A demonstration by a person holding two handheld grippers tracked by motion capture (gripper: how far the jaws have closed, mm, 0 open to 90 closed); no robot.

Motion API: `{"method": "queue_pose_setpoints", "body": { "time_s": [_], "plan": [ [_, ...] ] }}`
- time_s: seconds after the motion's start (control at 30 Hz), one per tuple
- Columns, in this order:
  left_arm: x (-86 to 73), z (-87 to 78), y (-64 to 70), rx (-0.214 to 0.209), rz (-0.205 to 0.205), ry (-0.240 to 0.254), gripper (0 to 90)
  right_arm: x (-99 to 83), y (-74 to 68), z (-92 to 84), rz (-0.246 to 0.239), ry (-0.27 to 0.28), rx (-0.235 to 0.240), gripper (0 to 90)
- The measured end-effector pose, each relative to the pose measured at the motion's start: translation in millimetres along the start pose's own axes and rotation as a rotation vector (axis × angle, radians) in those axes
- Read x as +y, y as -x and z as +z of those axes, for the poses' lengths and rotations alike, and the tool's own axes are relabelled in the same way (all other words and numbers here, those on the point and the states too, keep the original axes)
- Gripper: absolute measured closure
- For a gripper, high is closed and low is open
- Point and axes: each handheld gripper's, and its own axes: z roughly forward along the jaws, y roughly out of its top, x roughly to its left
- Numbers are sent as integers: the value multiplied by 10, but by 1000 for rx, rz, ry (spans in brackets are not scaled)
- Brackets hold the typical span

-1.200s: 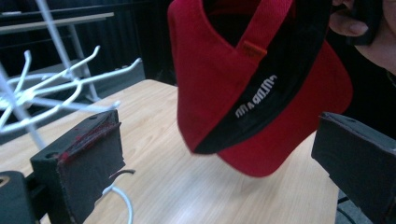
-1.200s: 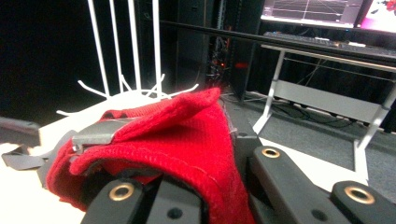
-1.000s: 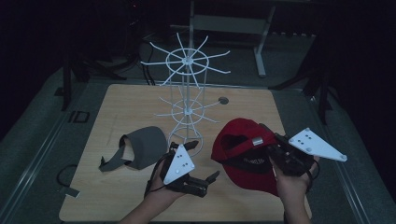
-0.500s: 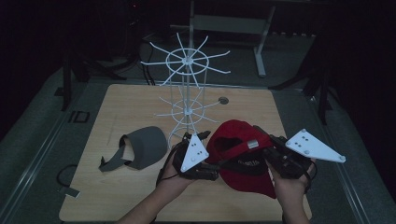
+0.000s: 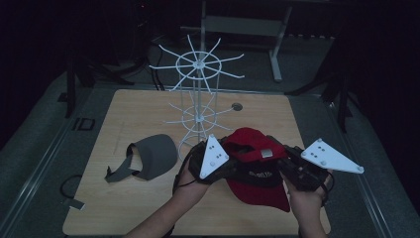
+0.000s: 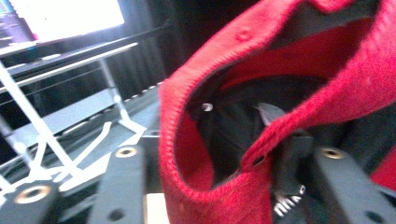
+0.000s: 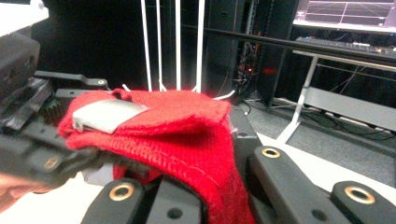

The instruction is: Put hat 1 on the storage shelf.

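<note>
A red knit cap (image 5: 257, 166) hangs just above the table's front right, between both grippers. My right gripper (image 5: 286, 164) is shut on the cap's right side; in the right gripper view the red fabric (image 7: 187, 135) with its grey tab (image 7: 105, 114) is pinched between the jaws of my right gripper (image 7: 201, 175). My left gripper (image 5: 232, 166) is at the cap's left rim. Its jaws have just been closing. In the left gripper view the rim (image 6: 210, 186) lies between the jaws of my left gripper (image 6: 226, 156), with a sliver of gap still showing.
A white wire display rack (image 5: 198, 99) with hooked arms stands on the wooden table (image 5: 124, 208) right behind the cap. A grey visor (image 5: 148, 158) lies flat to the left of my left hand. A small round hole (image 5: 236, 106) is beside the rack.
My left gripper has moved up and to the right from the table's front to the cap's left rim, and its jaws have narrowed around it. The right gripper has kept still with the cap.
</note>
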Motion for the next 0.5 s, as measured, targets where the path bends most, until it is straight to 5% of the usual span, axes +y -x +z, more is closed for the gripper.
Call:
{"method": "queue_pose_setpoints", "body": {
  "time_s": [0.23, 0.5],
  "plan": [
    [28, -14, -18, 41, -40, 15, 811, -56, -20, 17, 9, -12, 14, 863],
    [118, -10, 10, 48, -32, 8, 842, -108, -17, -8, 17, -19, 14, 861]
  ]
}}
